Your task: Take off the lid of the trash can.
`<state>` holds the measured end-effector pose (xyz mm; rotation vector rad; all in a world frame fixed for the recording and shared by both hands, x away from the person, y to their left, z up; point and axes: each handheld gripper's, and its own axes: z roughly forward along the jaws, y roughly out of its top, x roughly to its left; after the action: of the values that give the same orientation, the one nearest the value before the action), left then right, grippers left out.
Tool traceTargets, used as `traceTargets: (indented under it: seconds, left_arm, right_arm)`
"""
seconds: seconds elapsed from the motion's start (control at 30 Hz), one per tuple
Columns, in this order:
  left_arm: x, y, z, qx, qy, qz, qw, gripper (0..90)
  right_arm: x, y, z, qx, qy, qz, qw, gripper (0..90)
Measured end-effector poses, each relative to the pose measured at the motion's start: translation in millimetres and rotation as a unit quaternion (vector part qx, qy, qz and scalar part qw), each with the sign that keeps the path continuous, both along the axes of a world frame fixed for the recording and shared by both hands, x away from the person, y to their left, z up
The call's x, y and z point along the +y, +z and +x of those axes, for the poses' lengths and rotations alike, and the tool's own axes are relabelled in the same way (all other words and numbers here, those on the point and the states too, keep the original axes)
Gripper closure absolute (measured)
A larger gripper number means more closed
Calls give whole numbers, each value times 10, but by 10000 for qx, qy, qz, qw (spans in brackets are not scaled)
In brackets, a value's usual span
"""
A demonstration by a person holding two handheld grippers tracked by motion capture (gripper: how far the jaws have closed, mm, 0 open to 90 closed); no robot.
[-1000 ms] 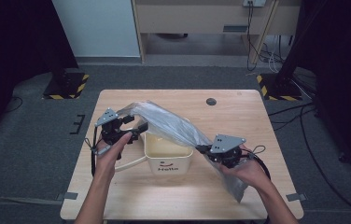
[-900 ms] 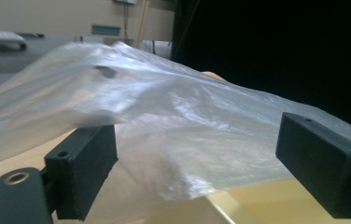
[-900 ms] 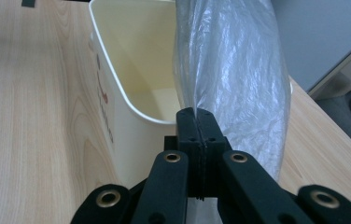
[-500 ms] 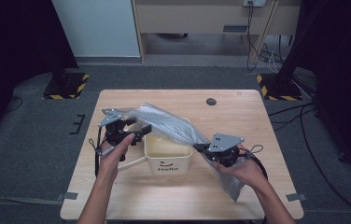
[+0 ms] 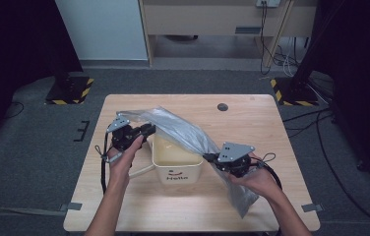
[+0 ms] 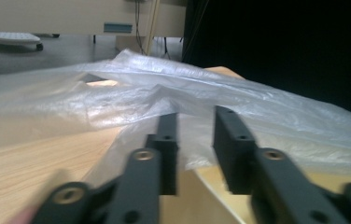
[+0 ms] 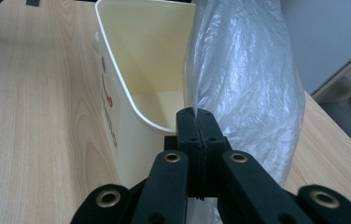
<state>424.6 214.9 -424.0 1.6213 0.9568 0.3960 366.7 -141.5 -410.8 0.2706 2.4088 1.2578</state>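
A cream bin (image 5: 178, 169) marked "Hello" stands mid-table. A clear plastic bag (image 5: 183, 129) stretches slantwise over it from upper left to lower right. My left gripper (image 5: 149, 130) is at the bag's left end. Its jaws have just been closing, and in the left gripper view a narrow gap still shows at the left gripper (image 6: 194, 116), with the bag's film (image 6: 117, 93) lying between and beyond the tips. My right gripper (image 5: 211, 158) is shut on the bag at the bin's right rim. In the right gripper view the right gripper (image 7: 196, 112) pinches the bag (image 7: 243, 70) beside the bin (image 7: 141, 60).
The wooden table (image 5: 252, 118) carries a small dark round disc (image 5: 222, 106) near its far edge. The bag's loose end hangs toward the front right edge. Black stands with striped bases (image 5: 70, 91) flank the table on the floor. A cabinet stands behind.
The left gripper's jaws have narrowed around the bag's left end. Both hands have stayed where they were, and the right gripper keeps its hold.
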Motion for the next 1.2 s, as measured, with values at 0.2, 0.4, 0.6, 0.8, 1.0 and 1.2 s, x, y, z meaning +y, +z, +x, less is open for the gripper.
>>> traceTargets:
  seconds: [0.2, 0.4, 0.6, 0.8, 1.0, 1.2]
  left_arm:
    - [-30, 37, -32, -122, 69, 73, 9999, 893]
    - [-1, 68, -93, -158, 96, 177, 9997, 900]
    - [39, 78, -145, -164, 78, 271, 9995, 900]
    - [10, 55, -226, -228, 94, 437, 9987, 900]
    - [-12, 45, -310, -339, 315, 639, 9969, 605]
    - [28, -2, -309, -535, 621, 625, 9947, 299]
  right_arm:
    - [-31, -9, 6, 6, -16, -33, 10000, 900]
    - [-71, -25, 27, 29, -90, -16, 10000, 900]
    - [-83, -33, 38, 40, -107, -15, 9999, 900]
    - [-90, -35, 35, 58, -126, -5, 9999, 900]
    - [-98, -27, 29, 62, -109, 17, 9999, 900]
    - [-108, -24, 27, 78, -88, 44, 9999, 900]
